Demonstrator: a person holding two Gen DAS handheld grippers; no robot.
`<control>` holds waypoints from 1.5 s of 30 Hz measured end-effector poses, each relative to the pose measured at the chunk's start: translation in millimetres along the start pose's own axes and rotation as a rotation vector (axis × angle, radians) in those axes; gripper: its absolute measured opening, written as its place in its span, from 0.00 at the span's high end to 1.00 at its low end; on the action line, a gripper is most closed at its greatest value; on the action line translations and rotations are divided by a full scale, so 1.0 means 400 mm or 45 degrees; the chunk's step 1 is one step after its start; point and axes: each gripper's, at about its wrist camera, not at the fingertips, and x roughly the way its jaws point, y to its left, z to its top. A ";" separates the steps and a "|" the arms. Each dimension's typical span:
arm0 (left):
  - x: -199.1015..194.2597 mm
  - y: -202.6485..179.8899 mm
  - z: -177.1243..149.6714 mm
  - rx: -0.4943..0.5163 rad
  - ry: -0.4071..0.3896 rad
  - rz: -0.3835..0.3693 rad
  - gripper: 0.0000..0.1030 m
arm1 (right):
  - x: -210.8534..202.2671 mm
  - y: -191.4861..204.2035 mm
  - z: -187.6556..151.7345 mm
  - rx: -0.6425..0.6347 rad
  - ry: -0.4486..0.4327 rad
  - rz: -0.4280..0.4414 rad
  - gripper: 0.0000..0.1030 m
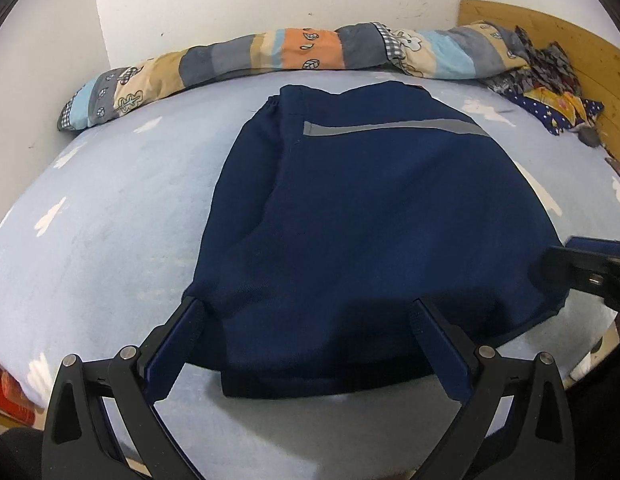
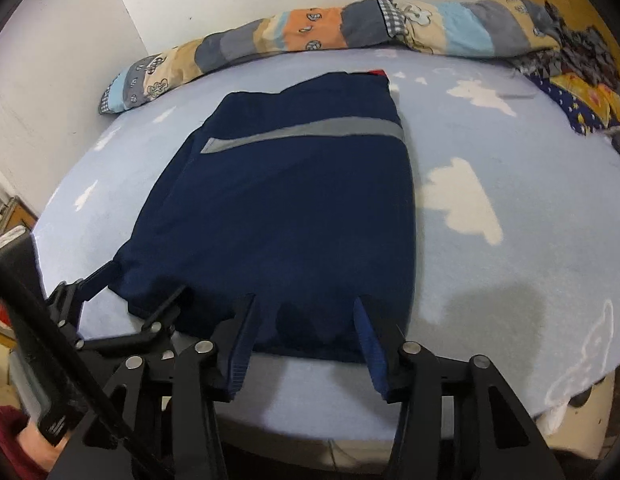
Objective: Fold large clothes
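Navy garment (image 1: 349,216) is seen lying flat on the bed (image 1: 110,220), roughly centred, already folded into a compact rectangle; grey reflective stripe (image 1: 393,127) sits toward 12 o'clock, near hem toward 6 o'clock at the bed's front edge. Sleeves appear tucked in, with a layered edge visible along the 9 o'clock side. Left tongs (image 1: 310,312) are spread wide over the near-left corner of the hem; nothing is seen pinched between the pads. Right tongs (image 2: 306,312) are held partly open, straddling the near-right part of the hem; no clamping on cloth can be confirmed. Judged stage: side folds done, a final bottom-to-top fold is probably left, with both hem corners to be gripped first. Rolled patchwork quilt (image 1: 270,56) lies along the wall at 12 o'clock, clear of the garment.
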 end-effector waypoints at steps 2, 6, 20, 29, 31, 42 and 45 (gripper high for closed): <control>0.022 0.008 -0.007 -0.007 0.045 0.001 0.00 | 0.052 0.002 -0.010 -0.013 0.031 -0.044 0.48; 0.054 0.032 -0.007 -0.090 0.108 -0.026 0.00 | 0.086 0.018 -0.029 -0.106 0.044 -0.072 0.46; 0.012 0.044 -0.005 -0.131 0.028 0.026 0.00 | 0.017 0.009 -0.038 -0.068 -0.094 -0.001 0.43; 0.007 0.034 -0.012 -0.090 0.025 0.031 0.00 | 0.010 -0.003 -0.057 -0.005 -0.084 -0.033 0.42; 0.012 0.035 -0.013 -0.092 0.032 0.032 0.00 | 0.016 -0.001 -0.058 -0.015 -0.077 -0.040 0.42; 0.019 0.038 -0.012 -0.099 0.038 0.025 0.00 | 0.060 0.001 -0.062 -0.021 -0.019 -0.041 0.42; 0.016 0.038 -0.012 -0.096 0.031 0.025 0.00 | 0.066 0.001 -0.059 -0.017 -0.010 -0.039 0.42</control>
